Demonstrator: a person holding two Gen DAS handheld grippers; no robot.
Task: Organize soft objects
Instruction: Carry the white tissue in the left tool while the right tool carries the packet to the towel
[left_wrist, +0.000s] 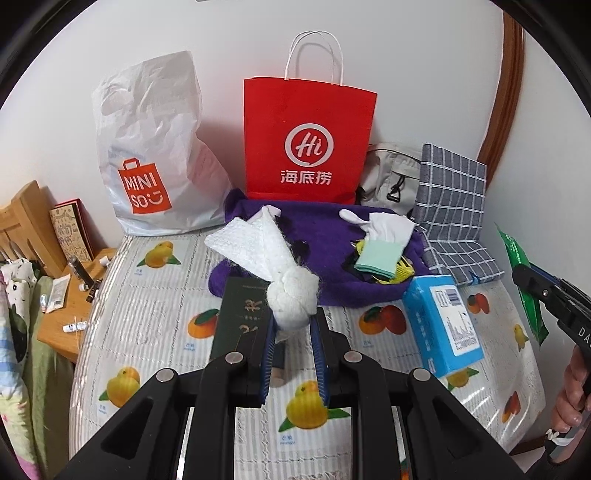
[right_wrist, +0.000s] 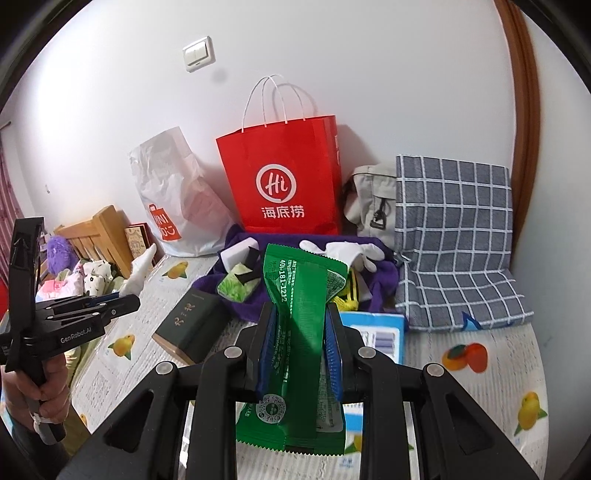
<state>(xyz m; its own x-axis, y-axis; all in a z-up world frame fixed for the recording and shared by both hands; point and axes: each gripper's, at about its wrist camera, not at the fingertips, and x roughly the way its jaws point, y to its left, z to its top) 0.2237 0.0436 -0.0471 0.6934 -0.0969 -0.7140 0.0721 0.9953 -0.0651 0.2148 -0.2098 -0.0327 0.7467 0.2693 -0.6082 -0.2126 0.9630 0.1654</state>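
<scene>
Pinching a knotted white cloth (left_wrist: 291, 295) between blue pads, the left gripper (left_wrist: 293, 332) holds it above a fruit-print mattress cover (left_wrist: 147, 325), seen from the left wrist. Beyond lie a purple towel (left_wrist: 325, 243) bearing white gloves (left_wrist: 388, 225) and a mint cloth (left_wrist: 376, 254), a red paper bag (left_wrist: 310, 140), a white plastic bag (left_wrist: 155, 147) and a checked cushion (left_wrist: 450, 192). A blue box (left_wrist: 443, 321) and a dark green box (left_wrist: 240, 317) sit nearer.

From the right wrist, the right gripper (right_wrist: 301, 343) clamps a green packet (right_wrist: 299, 332), its fingers (right_wrist: 334, 354) pressed on both sides, the packet standing upright above the mattress cover. The left gripper appears at the left edge, gripped by a hand (right_wrist: 40, 384).
</scene>
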